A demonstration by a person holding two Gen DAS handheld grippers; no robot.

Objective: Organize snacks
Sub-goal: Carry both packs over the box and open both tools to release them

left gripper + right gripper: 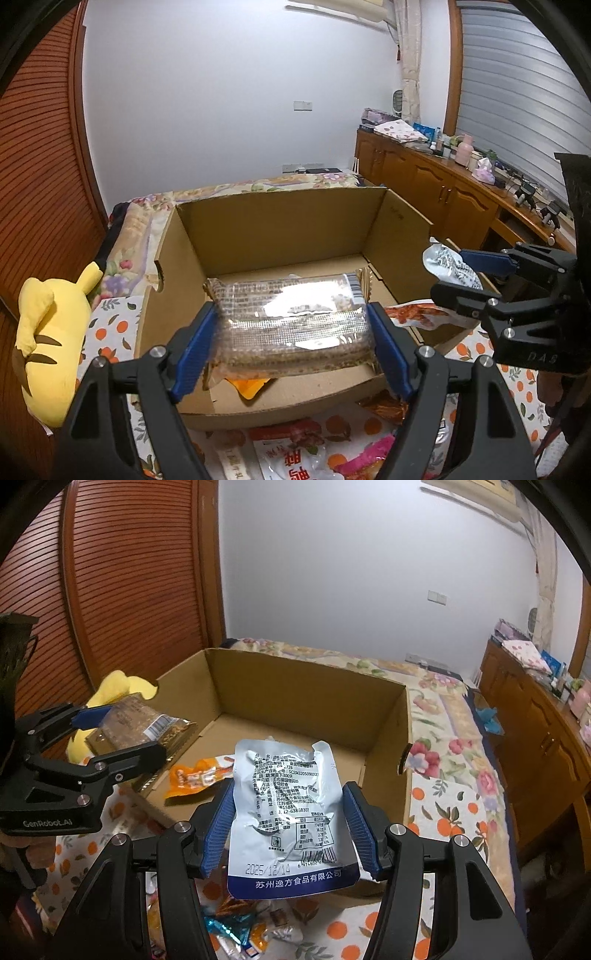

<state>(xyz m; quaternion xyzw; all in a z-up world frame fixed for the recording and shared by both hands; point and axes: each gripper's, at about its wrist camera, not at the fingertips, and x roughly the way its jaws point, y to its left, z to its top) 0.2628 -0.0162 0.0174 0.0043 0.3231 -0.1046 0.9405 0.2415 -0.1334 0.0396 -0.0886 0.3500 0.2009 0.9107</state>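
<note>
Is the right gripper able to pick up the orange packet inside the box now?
Probably not yet. The right gripper already holds the silver pouch between its jaws, so they are not free, though the orange packet lies uncovered in the open cardboard box.

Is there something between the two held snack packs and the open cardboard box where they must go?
Nothing visible blocks them. The clear pack in the left gripper and the silver pouch in the right gripper both hang over the cardboard box, whose top is open.
</note>
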